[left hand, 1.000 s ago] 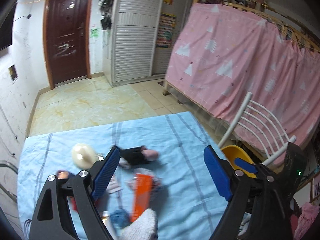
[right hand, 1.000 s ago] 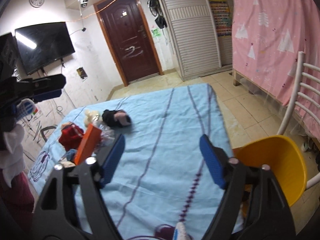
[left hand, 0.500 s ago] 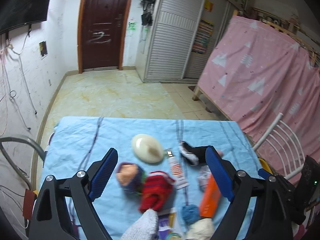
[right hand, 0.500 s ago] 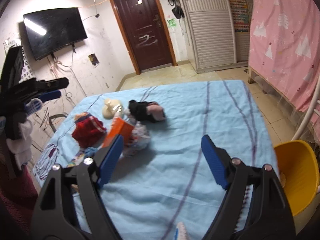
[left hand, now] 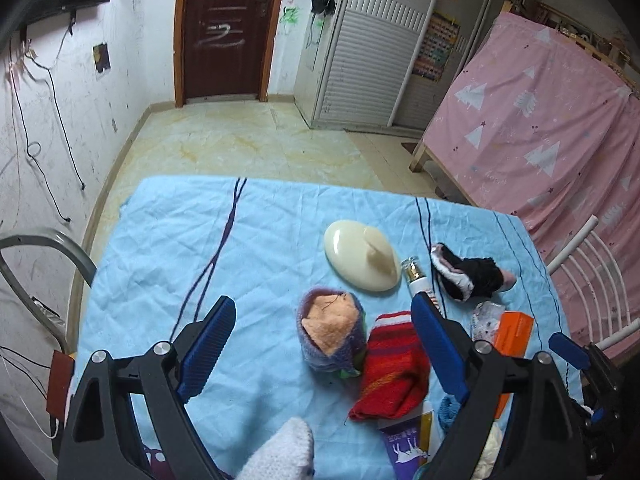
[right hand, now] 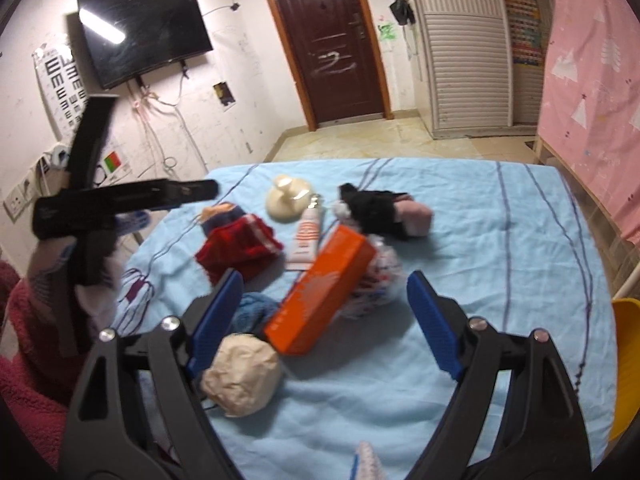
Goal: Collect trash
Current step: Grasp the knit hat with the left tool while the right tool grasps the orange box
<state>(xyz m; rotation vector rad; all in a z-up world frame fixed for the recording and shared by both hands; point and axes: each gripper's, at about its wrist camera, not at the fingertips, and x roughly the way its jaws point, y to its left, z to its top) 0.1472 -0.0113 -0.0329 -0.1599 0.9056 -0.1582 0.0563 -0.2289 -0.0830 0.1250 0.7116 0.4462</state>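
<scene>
A heap of items lies on the blue cloth of the table (right hand: 500, 240). An orange box (right hand: 320, 292) leans on a crumpled clear wrapper (right hand: 380, 276). A beige paper ball (right hand: 240, 372) lies near my right gripper's left finger. A white tube (right hand: 308, 236), a red knit piece (right hand: 240, 244), a black sock (right hand: 376, 208) and a cream lid (right hand: 286, 200) lie behind. My right gripper (right hand: 324, 320) is open and empty above the box. My left gripper (left hand: 324, 344) is open and empty above a purple knit roll (left hand: 332, 332) and the red knit (left hand: 394, 364).
A yellow bin (right hand: 626, 364) stands past the table's right edge. A white chair (left hand: 588, 280) stands beside it. A metal chair frame (left hand: 44, 252) is at the table's left. A pink curtain (left hand: 540, 120) hangs at the right, a door (left hand: 224, 28) behind.
Both grippers have swung left and down toward the heap. The yellow bin has slid to the right edge of the right view. Both stay open.
</scene>
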